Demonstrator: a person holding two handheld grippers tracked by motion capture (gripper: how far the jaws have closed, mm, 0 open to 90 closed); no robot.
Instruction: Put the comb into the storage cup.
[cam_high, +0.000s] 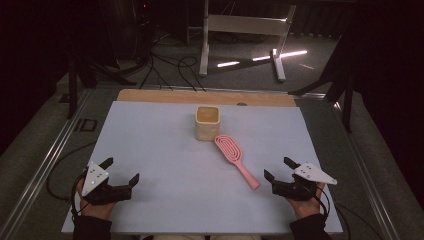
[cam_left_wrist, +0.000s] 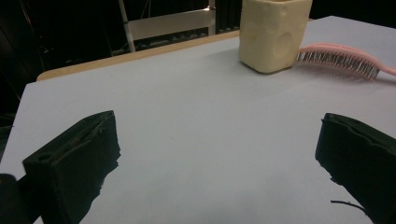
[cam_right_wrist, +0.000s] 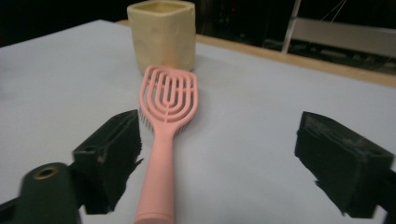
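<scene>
Right gripper (cam_high: 278, 169) has its jaws spread wide with nothing pinched, the pink hairbrush (cam_high: 236, 159) lying flat just ahead, its handle end close to the left-hand jaw in the right gripper view. Left gripper (cam_high: 120, 170) gapes open too, over bare white tabletop (cam_high: 165, 150). The brush head sits just beside the cream square cup (cam_high: 207, 122), with open room all round, well in from the table edges.

A dark room surrounds a pale tabletop (cam_high: 150, 150) with a wooden far edge. Beyond it, a white metal stand (cam_high: 240, 30) rests on grey carpet (cam_high: 320, 60), crossed by black cables (cam_high: 170, 67) and bright light streaks (cam_high: 262, 57).
</scene>
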